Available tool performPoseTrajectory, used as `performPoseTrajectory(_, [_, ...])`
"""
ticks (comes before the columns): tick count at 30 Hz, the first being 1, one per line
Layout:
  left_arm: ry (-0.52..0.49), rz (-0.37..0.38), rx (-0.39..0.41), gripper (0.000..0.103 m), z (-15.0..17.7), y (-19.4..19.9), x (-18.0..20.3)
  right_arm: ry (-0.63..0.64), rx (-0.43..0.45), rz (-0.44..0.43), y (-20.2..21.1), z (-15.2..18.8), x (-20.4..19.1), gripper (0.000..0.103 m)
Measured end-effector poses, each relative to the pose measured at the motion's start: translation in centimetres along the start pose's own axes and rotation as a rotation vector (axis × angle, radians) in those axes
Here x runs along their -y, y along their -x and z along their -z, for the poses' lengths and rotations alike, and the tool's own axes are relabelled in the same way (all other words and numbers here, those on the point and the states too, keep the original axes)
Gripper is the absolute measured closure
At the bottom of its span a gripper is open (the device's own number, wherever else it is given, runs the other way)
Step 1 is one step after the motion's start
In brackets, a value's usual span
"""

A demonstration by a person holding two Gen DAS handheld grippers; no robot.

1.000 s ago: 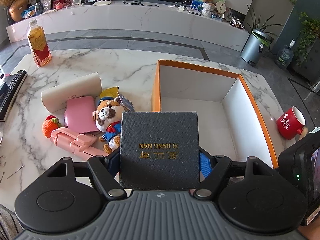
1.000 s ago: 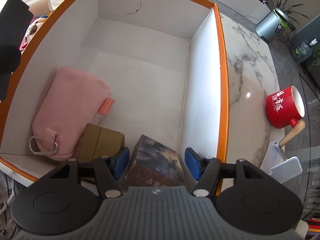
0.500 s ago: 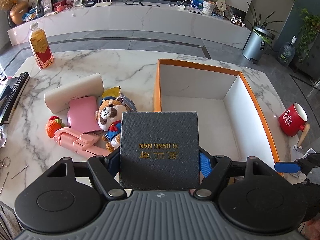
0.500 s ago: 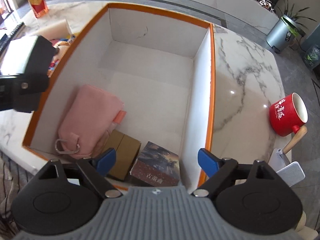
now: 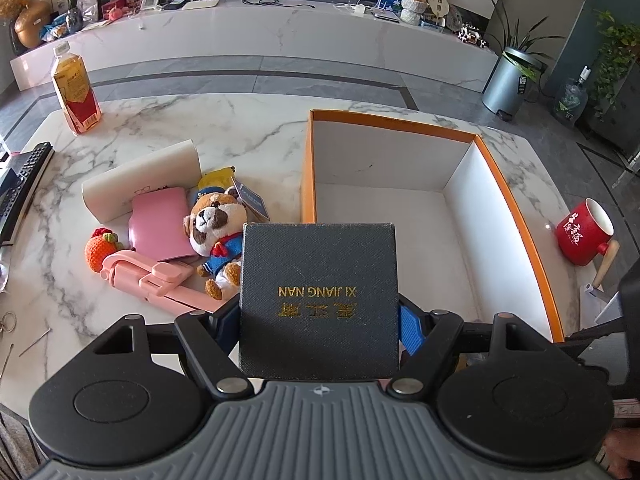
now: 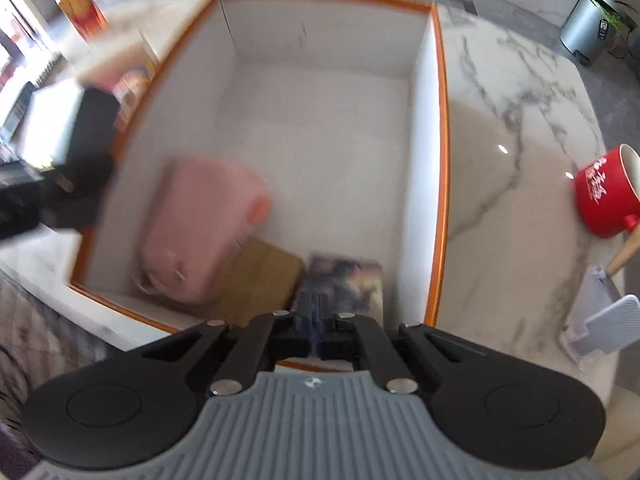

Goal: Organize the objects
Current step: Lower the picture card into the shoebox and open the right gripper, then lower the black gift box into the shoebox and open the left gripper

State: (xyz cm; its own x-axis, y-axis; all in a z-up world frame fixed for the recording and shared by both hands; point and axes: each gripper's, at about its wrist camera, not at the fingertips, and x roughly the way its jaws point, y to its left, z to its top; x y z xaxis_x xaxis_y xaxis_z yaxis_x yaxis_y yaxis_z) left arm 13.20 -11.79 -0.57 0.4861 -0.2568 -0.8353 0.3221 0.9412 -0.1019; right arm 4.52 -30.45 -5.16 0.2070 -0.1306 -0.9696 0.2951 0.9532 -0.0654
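My left gripper [image 5: 320, 320] is shut on a dark grey box [image 5: 319, 300] with gold lettering, held above the table at the near left corner of the orange-rimmed box [image 5: 305, 168]. My right gripper [image 6: 319, 320] is shut and empty above the near edge of that orange-rimmed box [image 6: 442, 160]. In the blurred right wrist view a pink pouch [image 6: 200, 228], a brown box [image 6: 260, 280] and a printed box [image 6: 344, 280] lie in it. The left gripper with its dark box [image 6: 60, 148] shows at the left.
On the table left of the box lie a plush dog [image 5: 218, 232], a pink wallet [image 5: 160, 224], a pink selfie stick [image 5: 156, 280], a knitted strawberry [image 5: 100, 250] and a white case [image 5: 140, 176]. A drink bottle [image 5: 76, 92] stands far left. A red mug [image 5: 584, 236] stands right.
My right gripper has closed from wide open and pulled back and up from the printed box, which stays in the orange-rimmed box. My left gripper has lifted slightly with the dark box.
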Motion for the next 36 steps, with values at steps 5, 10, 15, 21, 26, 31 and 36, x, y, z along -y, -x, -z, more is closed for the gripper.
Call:
performPoseTrajectory(5, [0.008,-0.008,0.002,0.016,-0.1,0.1,-0.4,-0.046,0.008,-0.098,-0.2,0.1,-0.4,0.102])
performPoseTrajectory(10, [0.004,-0.008,-0.009,0.016,0.0,-0.3,-0.3,-0.075,0.074,-0.076,1.7,0.7,0.6,0.097])
performPoseTrajectory(15, [-0.002,0.029,-0.015,0.016,0.0,-0.8,0.6,-0.091,0.126,-0.078,3.0,1.4,1.7,0.091])
performPoseTrajectory(21, [-0.054,0.041,-0.001,0.016,-0.3,-1.5,3.0,-0.111,0.146,-0.083,2.8,1.9,2.8,0.07])
performPoseTrajectory(26, [-0.06,0.099,-0.025,0.016,-0.6,-2.3,4.9,-0.12,0.181,-0.077,3.0,1.6,3.6,0.067])
performPoseTrajectory(31, [-0.097,0.114,-0.061,0.016,-0.7,-4.0,7.2,-0.121,0.211,-0.131,3.0,0.7,4.3,0.045])
performPoseTrajectory(36, [-0.092,0.143,-0.094,0.016,-0.9,-5.6,8.2,-0.068,0.201,-0.105,2.3,-0.2,3.5,0.043])
